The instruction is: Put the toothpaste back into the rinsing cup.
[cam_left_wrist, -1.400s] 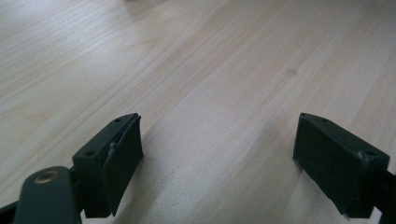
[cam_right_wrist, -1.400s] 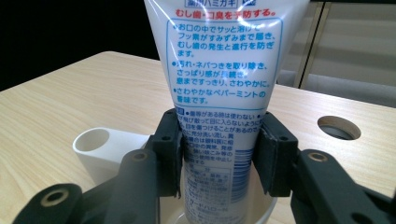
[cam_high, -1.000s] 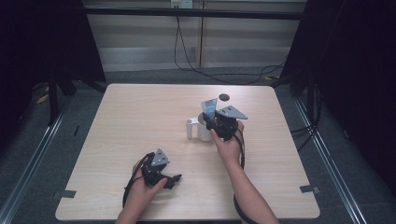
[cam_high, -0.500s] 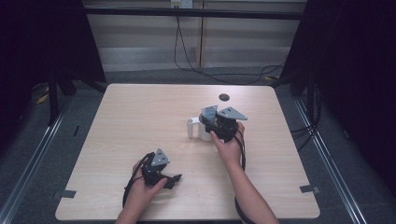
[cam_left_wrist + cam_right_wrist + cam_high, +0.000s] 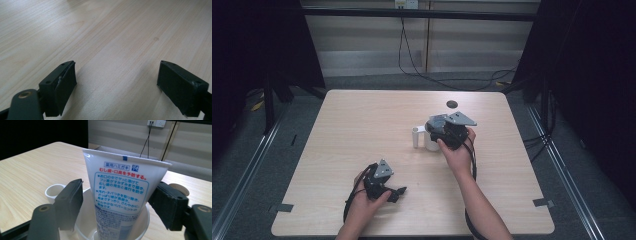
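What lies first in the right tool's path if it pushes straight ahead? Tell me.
Likely the white plastic toothpaste tube, standing tail-up in the white plastic cup between the right tool's open jaws, which have just been opening. Depth is uncertain.

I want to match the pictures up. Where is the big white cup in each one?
High view: the cup stands a little right of the middle of the table.
Right gripper view: the cup is at the bottom middle, with a toothpaste tube standing in it.
Left gripper view: bare wooden table.
Shared landmark: the small white holder beside the cup.
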The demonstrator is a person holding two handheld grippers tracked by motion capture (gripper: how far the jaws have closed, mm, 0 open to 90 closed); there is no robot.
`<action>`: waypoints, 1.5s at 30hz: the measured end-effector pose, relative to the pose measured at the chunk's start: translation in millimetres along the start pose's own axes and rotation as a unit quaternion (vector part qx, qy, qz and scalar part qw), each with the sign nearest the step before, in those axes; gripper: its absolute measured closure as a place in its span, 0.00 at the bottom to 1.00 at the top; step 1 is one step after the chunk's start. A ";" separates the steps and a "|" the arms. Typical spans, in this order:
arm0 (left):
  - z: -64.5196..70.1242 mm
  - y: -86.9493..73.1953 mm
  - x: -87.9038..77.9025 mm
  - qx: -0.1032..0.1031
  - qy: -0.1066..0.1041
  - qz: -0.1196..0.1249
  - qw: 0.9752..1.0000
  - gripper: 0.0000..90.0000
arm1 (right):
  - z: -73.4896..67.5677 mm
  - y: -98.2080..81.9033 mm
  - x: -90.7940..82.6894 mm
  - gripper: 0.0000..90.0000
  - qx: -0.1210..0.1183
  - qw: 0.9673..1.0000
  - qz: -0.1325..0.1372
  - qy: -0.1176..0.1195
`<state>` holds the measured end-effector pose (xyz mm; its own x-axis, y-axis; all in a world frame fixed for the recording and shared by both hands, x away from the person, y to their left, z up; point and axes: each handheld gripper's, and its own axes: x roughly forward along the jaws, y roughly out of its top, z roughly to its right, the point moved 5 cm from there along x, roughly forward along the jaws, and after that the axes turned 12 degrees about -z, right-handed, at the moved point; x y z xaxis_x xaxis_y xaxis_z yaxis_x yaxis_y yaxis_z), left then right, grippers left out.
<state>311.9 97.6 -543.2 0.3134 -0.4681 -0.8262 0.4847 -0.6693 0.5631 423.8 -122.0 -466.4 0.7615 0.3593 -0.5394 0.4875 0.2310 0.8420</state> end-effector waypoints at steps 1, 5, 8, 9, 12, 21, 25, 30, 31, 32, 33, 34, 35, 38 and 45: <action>0.1 0.1 0.1 -0.001 0.000 0.000 1.000 0.17 | -0.4 0.5 0.0 0.29 0.001 1.000 0.001 0.002; 0.2 0.3 0.2 0.000 0.000 0.000 1.000 0.17 | 0.2 1.2 -1.6 0.27 0.002 1.000 0.001 0.004; -0.1 0.4 0.3 0.001 0.001 0.001 1.000 0.16 | 1.9 0.3 -2.3 0.25 0.004 1.000 -0.004 0.005; 0.4 0.4 0.5 -0.002 -0.001 0.002 1.000 0.16 | 2.7 0.3 -2.8 0.25 0.003 1.000 -0.003 0.006; 0.2 0.5 0.5 0.000 -0.001 0.001 1.000 0.16 | 3.5 0.3 -4.5 0.24 0.005 1.000 -0.004 0.007; 0.2 0.5 0.5 0.000 -0.001 0.001 1.000 0.16 | 4.3 1.6 -8.8 0.20 0.006 1.000 -0.006 0.013; 0.3 0.5 0.6 0.000 -0.001 0.002 1.000 0.16 | 5.3 1.4 -10.2 0.17 0.007 1.000 -0.013 0.016; 0.2 0.5 0.6 0.000 -0.001 0.001 1.000 0.16 | 6.2 1.0 -14.8 0.16 0.005 1.000 -0.013 0.020; 0.3 0.6 0.6 -0.001 -0.001 0.002 1.000 0.16 | 6.2 0.6 -15.7 0.15 0.005 1.000 -0.014 0.021; 0.3 0.6 0.6 -0.001 -0.001 0.002 1.000 0.16 | 6.4 0.3 -16.9 0.15 0.004 1.000 -0.015 0.023; 0.1 0.5 0.5 0.001 0.000 0.002 1.000 0.16 | 6.9 0.0 -18.0 0.15 0.000 1.000 -0.015 0.023; 0.3 0.5 0.6 0.000 -0.001 0.002 1.000 0.16 | 7.3 -0.4 -19.4 0.15 0.002 1.000 -0.016 0.023; 0.2 0.5 0.6 0.000 -0.001 0.002 1.000 0.16 | 8.0 -0.5 -20.2 0.15 0.001 1.000 -0.015 0.023; 0.4 0.5 0.5 -0.002 0.000 0.002 1.000 0.16 | 10.1 -1.2 -23.3 0.15 0.004 0.999 -0.019 0.025; 0.3 0.6 0.6 -0.002 0.000 0.003 1.000 0.16 | 13.7 -5.6 -28.8 0.15 0.006 0.999 -0.023 0.036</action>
<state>312.1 96.7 -543.4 0.3155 -0.4721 -0.8231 0.4856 -0.6649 0.5675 405.1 -146.1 -455.6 0.7056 0.4136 -0.5753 0.5266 0.2371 0.8164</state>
